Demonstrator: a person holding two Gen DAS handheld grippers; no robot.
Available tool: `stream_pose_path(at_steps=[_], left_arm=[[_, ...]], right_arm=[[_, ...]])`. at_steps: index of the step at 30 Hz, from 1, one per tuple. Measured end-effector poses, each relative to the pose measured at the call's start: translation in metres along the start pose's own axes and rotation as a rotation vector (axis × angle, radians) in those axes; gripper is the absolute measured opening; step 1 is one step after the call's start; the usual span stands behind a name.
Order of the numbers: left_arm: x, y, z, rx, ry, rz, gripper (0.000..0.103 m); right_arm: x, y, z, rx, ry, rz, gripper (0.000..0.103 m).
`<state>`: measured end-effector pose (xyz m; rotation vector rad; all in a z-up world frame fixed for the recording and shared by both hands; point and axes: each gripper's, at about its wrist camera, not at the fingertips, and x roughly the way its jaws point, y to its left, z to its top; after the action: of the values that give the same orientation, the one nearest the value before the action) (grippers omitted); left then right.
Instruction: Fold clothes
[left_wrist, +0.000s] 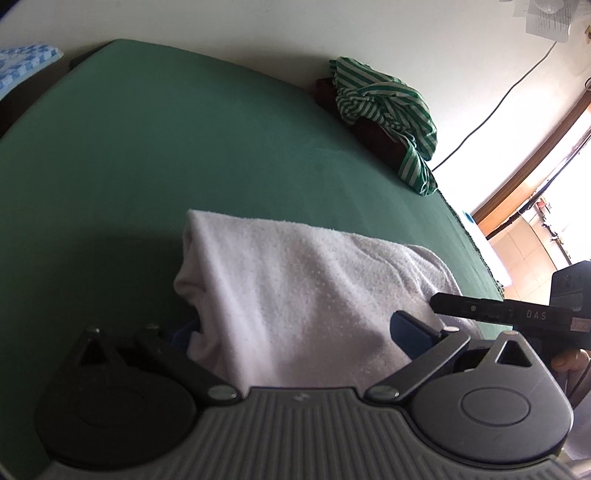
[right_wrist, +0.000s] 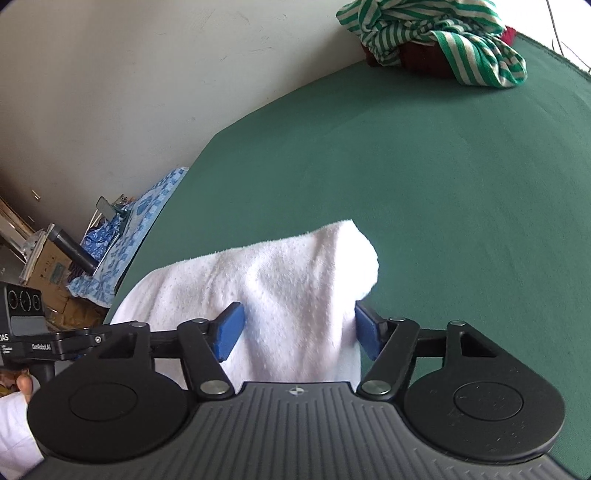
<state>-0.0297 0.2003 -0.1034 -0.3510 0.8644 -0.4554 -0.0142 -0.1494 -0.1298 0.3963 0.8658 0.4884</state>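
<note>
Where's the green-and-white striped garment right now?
The crumpled green-and-white striped garment lies at the far edge of the green table cover against the white wall, draped over a dark red cloth, well beyond the white towel between the grippers.

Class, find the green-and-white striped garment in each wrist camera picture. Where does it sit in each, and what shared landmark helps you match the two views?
Left wrist view: the striped garment lies upper right, bunched over something dark red at the far edge of the green surface, by the wall.
Right wrist view: the striped garment is at the top right, again over the dark red thing.
Shared landmark: the white towel in the foreground, between the jaws.
</note>
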Motion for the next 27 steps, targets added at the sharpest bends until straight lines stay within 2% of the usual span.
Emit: stream_pose_path(at_steps=[6, 12, 17, 27], left_arm=[[0.016, -0.026, -0.001, 0.120, 0.010, 0.123, 0.101], [0.014, -0.022, -0.001, 0.087, -0.013, 0.121, 0.099], [0.018, -0.029, -0.002, 0.132, -0.006, 0.151, 0.101], [0.022, -0.031, 0.002, 0.124, 0.005, 0.179, 0.101]], right_arm=[[0.008, 0.011, 0.004, -0.047, 0.007, -0.052, 0.060], [0.019, 0.022, 0.009, -0.104, 0.018, -0.118, 0.057], [0.023, 0.029, 0.013, -0.119, 0.056, -0.166, 0.057], [0.025, 0.037, 0.012, -0.135, 0.063, -0.220, 0.058]])
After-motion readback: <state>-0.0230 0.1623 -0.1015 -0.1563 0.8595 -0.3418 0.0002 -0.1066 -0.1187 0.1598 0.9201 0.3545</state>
